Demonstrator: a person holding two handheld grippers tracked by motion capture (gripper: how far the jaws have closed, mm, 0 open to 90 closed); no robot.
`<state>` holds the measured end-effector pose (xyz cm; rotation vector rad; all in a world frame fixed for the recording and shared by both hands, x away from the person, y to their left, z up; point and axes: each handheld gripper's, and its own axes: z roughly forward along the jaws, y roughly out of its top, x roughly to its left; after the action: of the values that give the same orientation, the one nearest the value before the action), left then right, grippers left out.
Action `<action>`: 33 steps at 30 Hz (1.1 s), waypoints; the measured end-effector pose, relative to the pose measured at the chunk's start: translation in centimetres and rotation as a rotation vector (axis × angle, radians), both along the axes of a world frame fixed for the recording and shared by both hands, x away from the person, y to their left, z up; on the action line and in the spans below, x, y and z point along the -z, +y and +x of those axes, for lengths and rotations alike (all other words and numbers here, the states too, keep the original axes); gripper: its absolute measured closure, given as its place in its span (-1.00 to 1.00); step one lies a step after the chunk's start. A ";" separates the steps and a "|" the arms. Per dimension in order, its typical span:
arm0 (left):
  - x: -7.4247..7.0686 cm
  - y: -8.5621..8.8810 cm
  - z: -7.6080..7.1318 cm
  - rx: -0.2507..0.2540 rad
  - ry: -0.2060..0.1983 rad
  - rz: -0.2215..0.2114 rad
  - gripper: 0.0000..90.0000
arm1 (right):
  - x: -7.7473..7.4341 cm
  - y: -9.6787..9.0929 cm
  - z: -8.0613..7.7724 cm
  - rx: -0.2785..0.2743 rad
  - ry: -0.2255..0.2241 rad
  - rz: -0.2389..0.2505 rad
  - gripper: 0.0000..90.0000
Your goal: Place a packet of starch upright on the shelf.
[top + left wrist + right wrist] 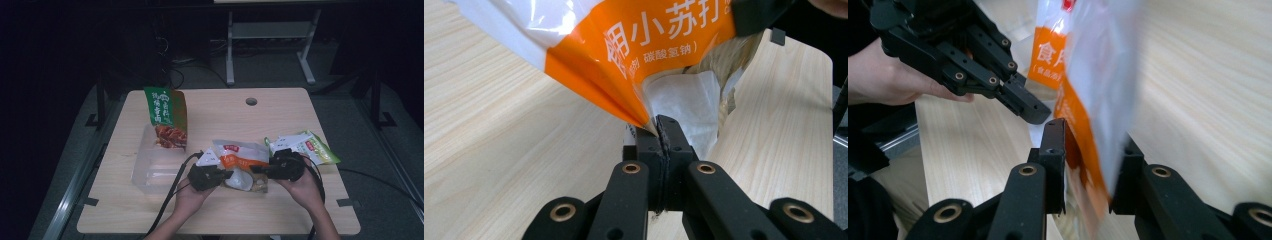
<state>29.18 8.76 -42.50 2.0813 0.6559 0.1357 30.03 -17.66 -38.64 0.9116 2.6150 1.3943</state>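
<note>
On the desk (215, 107), the baking soda bag (240, 167) sits near the front, between the left gripper (227, 175) and right gripper (256, 170). A snack pouch (167, 115) stands in a clear bin (150, 167) to its left; 1 more packet (310, 146) lies to its right.

At lower centre of the frame, the left gripper (227, 175) and right gripper (256, 171) meet from either side at an orange-and-white bag (241, 165) on the desk (280, 120). A green pouch (165, 116) stands upper left in a clear tray (150, 167); another green-white packet (312, 146) lies right.
</note>
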 end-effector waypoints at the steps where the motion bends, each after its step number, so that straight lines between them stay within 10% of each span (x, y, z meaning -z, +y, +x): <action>1: 0.0 0.0 0.0 0.000 -0.002 0.002 0.98 | 0.1 0.3 0.0 -0.004 0.001 -0.008 0.70; 14: 0.3 1.5 -0.8 -0.035 0.029 -0.062 0.70 | 0.2 0.7 -0.2 0.007 0.018 -0.022 1.00; 33: -0.6 2.3 -4.1 0.037 -0.058 0.002 0.42 | -0.8 -0.3 -0.6 0.049 0.013 0.009 1.00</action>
<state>25.06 11.07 -41.93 2.0821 0.5822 0.1758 29.44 -17.95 -37.86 0.9815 2.5791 1.3945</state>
